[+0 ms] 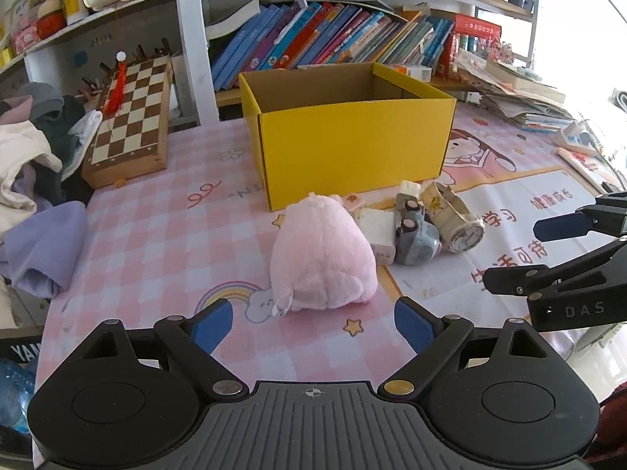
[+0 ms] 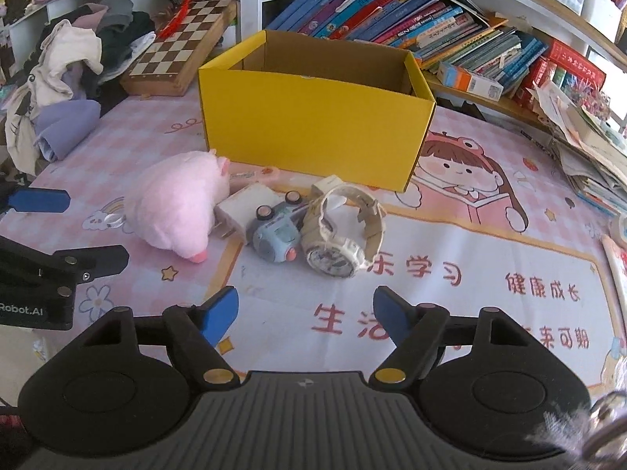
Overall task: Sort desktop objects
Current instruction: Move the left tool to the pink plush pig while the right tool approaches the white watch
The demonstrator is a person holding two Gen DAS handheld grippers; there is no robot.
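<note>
Tongs (image 1: 313,323) before fluffy pink plush (image 1: 321,254)

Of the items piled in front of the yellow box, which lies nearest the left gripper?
The pink plush: it sits right ahead of the open left gripper, while the toy car and watch lie farther right.

A pink plush toy (image 2: 178,203), toy car (image 2: 274,231) and white watch (image 2: 339,235) lie clustered before a yellow box (image 2: 313,125). The right hand-held gripper (image 2: 305,313) hovers nearby, jaws apart.

One yellow box (image 2: 313,133), one pink plush (image 2: 176,203), one toy car (image 2: 274,231), one watch (image 2: 337,235).
</note>
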